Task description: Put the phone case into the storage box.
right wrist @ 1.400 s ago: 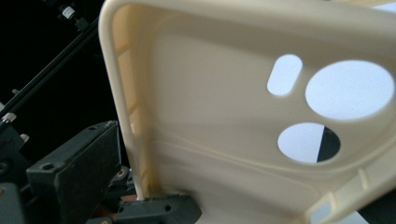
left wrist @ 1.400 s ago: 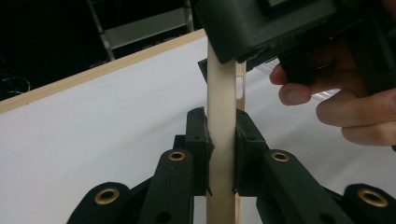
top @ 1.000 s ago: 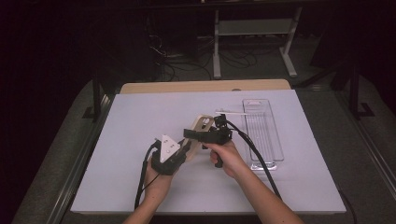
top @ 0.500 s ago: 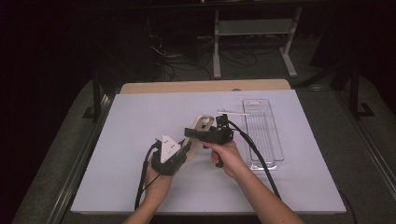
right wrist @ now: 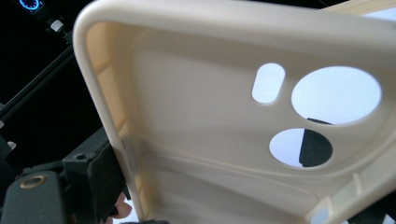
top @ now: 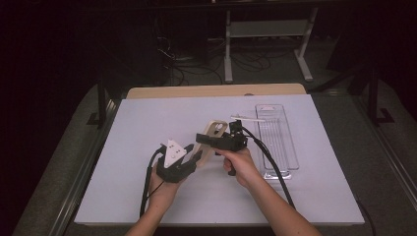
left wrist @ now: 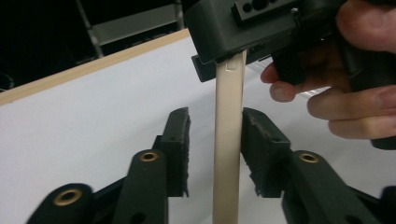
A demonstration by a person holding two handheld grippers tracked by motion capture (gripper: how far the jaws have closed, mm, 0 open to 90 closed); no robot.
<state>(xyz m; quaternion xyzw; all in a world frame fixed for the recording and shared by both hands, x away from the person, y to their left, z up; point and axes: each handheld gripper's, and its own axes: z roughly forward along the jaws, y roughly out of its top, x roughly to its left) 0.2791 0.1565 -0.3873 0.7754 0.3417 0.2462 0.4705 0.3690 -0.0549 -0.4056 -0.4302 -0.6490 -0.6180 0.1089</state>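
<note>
A beige phone case [top: 214, 132] is held tilted above the white table. My right gripper [top: 202, 139] is shut on its upper part; one pad [right wrist: 100, 182] presses the case's rim [right wrist: 210, 116]. My left gripper [top: 195, 153] sits lower left of it, under a grey three-cornered plate. In the left gripper view the case's thin edge [left wrist: 229, 140] stands upright between the jaws of the left gripper [left wrist: 215, 114]. Those jaws have just been opening. There is a gap at the left pad [left wrist: 180, 140], and the right pad sits close beside the case.
A clear plastic tray [top: 278, 142] lies lengthwise at the right of the white mat [top: 147, 123], with a thin white stick [top: 248, 118] by its far end. Black cables trail from both grippers toward the near edge. Beyond the table is dark floor with a metal stand.
Both hands and the case stay in the same place in the high view. No other shift shows there.
</note>
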